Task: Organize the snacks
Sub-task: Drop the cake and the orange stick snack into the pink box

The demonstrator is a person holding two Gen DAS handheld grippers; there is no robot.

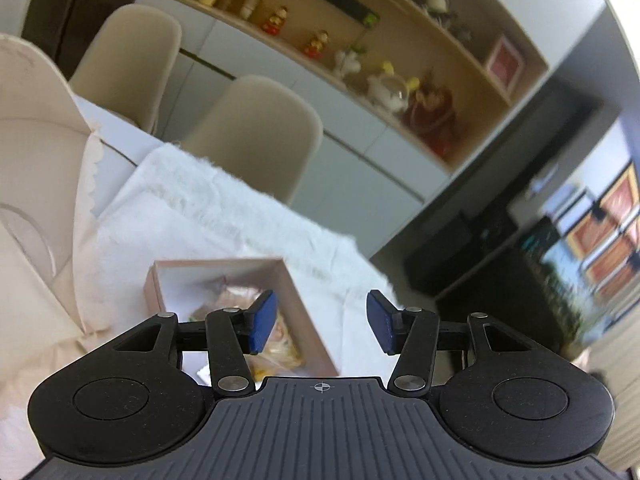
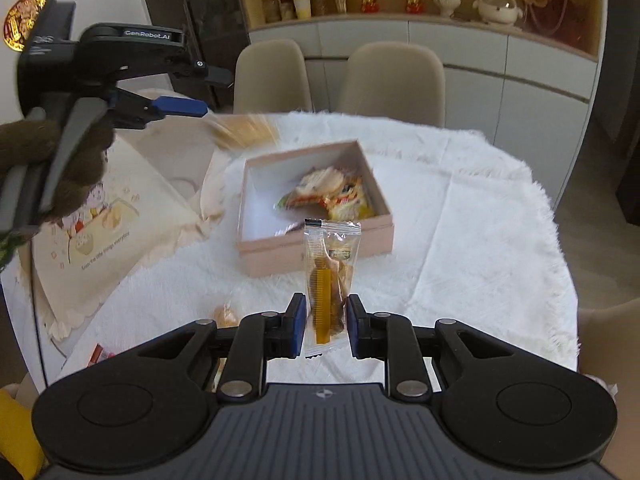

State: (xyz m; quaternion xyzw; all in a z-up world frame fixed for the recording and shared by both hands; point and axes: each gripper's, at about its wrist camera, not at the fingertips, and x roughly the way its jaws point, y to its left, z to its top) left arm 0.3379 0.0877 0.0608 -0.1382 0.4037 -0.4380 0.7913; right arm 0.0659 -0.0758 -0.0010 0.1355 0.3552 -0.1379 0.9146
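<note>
Right claw (image 2: 327, 326) clamped on a clear-wrapped snack packet (image 2: 330, 280), which stands upright between its blue pads. Just beyond the packet's top sits the open pink box (image 2: 316, 254) on the white fluffy cloth (image 2: 460, 240), with several wrapped snacks (image 2: 332, 196) inside. Left claw (image 1: 321, 322), jaws wide with nothing between them, hovers above the box's near-right corner; seen from the right claw, it lies high to the left, a blurred snack (image 2: 244, 130) in mid-air just past its tips.

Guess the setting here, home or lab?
Most likely a home dining area: beige dining chairs behind a table under a white fluffy cloth, and a wall shelf of figurines and ornaments above cabinets.
</note>
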